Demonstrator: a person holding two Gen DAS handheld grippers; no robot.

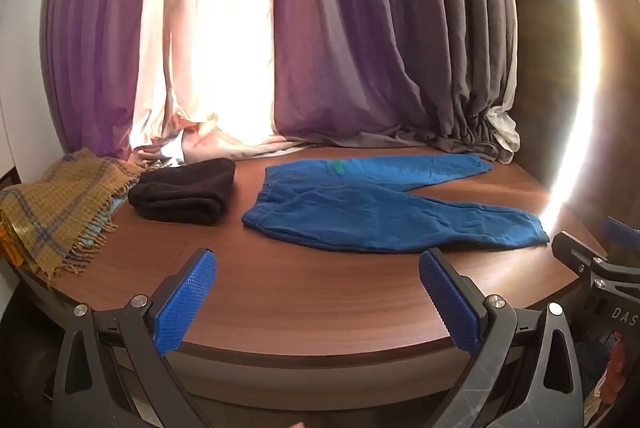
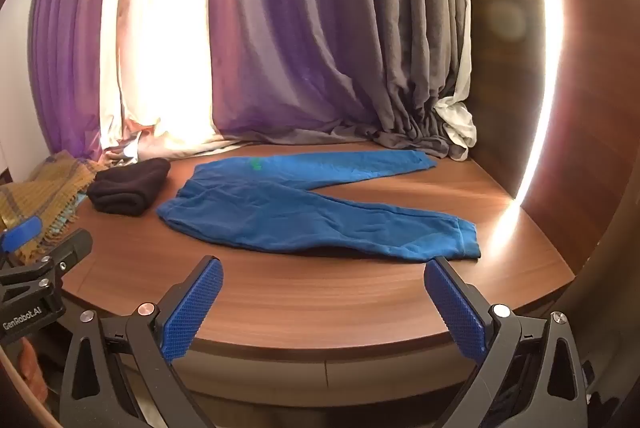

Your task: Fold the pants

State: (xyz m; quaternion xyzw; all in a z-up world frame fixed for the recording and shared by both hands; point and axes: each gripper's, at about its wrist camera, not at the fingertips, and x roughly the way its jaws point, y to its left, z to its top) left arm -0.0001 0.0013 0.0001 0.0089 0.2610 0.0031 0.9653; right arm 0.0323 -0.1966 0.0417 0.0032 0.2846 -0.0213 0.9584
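Note:
Blue pants (image 1: 384, 204) lie flat on the brown wooden table (image 1: 300, 292), waistband to the left, both legs spread to the right in a V. They also show in the right wrist view (image 2: 312, 212). My left gripper (image 1: 318, 260) is open and empty, above the table's front edge, short of the pants. My right gripper (image 2: 324, 268) is open and empty, near the front edge, its right finger close to the near leg's cuff (image 2: 460, 236). The right gripper also shows at the right edge of the left wrist view (image 1: 600, 260).
A folded dark garment (image 1: 184, 194) lies left of the pants. A mustard plaid scarf (image 1: 56, 212) with fringe lies at the far left. Purple, grey and white curtains (image 1: 340, 48) hang behind and pool on the table's back edge. A wooden wall (image 2: 580, 148) stands on the right.

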